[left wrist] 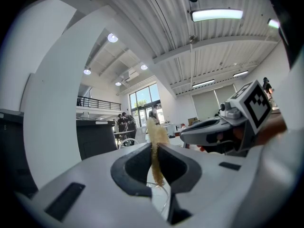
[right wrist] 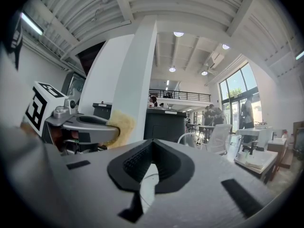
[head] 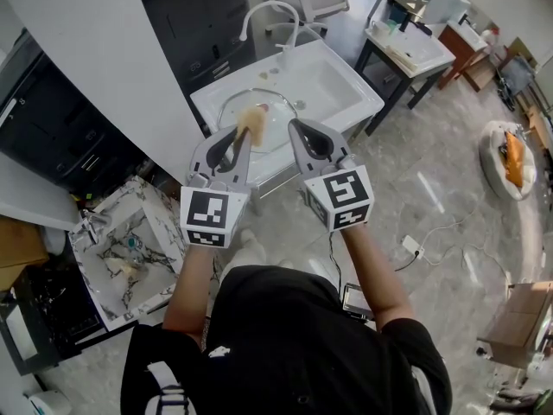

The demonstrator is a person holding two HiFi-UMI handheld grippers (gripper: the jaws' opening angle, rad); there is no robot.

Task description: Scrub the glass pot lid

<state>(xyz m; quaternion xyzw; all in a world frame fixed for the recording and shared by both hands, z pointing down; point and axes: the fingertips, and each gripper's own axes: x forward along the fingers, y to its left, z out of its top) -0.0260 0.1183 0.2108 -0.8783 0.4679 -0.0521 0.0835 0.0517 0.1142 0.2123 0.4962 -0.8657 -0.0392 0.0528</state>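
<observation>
So, my left hand-held gripper (left wrist: 156, 158): pinching a tan sponge (left wrist: 156, 137) upright between its pads, most of the sponge standing proud above the jaws.
My right hand-held gripper (right wrist: 151, 148): jaws pressed together with nothing between them, held level just beside the left one.
Glass pot lid (head: 226, 102): lying flat on the near left part of the white washbasin (head: 346, 89), below the faucet (head: 268, 9). Both of my tools hover over its near edge.
Sponge against lid: from above the sponge overlaps the glass, but I cannot tell whether it touches.
Risk, the lid: nothing pins it down. I judge that a hard stroke could send it skating across the smooth porcelain, perhaps over the front edge, since my right tool is closed and steadies nothing.
Risk, the sponge: I hold it only by a narrow strip, so sideways scrubbing could twist it out of the pads.
Head view only: the whole ring of the lid, the basin and where my tools sit over them.
Left gripper view only: the pads squeezing the sponge thin.
Right gripper view only: its own pads met and empty, with the sponge seen side-on.
</observation>
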